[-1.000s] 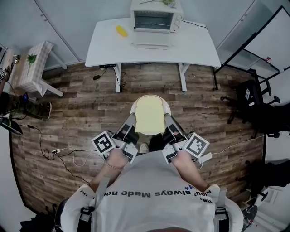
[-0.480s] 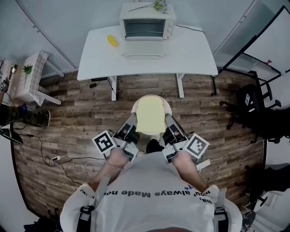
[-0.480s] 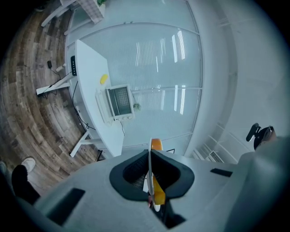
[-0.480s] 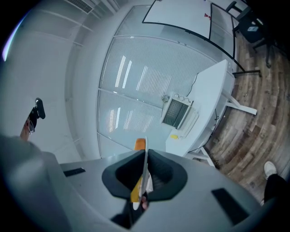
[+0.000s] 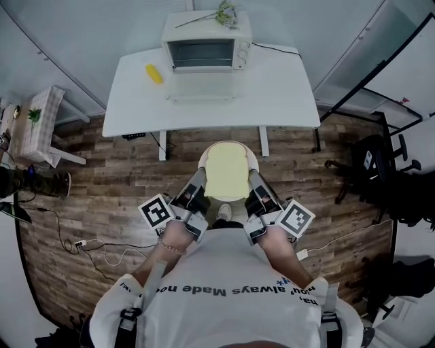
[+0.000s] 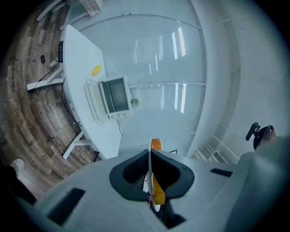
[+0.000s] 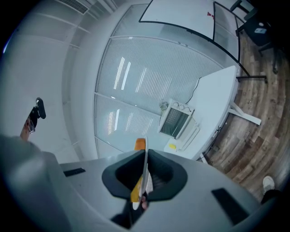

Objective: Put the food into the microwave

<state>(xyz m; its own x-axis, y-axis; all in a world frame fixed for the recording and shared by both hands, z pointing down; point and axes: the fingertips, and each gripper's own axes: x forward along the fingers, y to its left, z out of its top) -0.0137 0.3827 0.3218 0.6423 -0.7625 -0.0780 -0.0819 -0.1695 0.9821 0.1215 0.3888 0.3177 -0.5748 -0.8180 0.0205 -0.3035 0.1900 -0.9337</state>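
Note:
A white plate [image 5: 228, 144] with a pale yellow slice of bread [image 5: 226, 172] on it is held level in front of me, over the wood floor. My left gripper [image 5: 201, 179] is shut on the plate's left rim, and my right gripper [image 5: 253, 179] is shut on its right rim. In the left gripper view the plate's edge [image 6: 150, 170] and the bread's crust [image 6: 156, 145] sit between the jaws. The right gripper view shows the same plate edge [image 7: 145, 174] and crust [image 7: 140, 144]. The white microwave [image 5: 204, 47] stands ahead on a white table [image 5: 285, 88], its door [image 5: 202, 88] folded down.
A yellow item [image 5: 154, 73] lies on the table left of the microwave, and a plant [image 5: 224, 12] sits on top. A small cloth-covered side table [image 5: 30, 126] is at the left, a black chair [image 5: 380, 163] at the right, and cables [image 5: 88, 241] on the floor.
The table and microwave have come nearer and drifted left in the head view as I walk forward. Both grippers keep the plate in the same hold.

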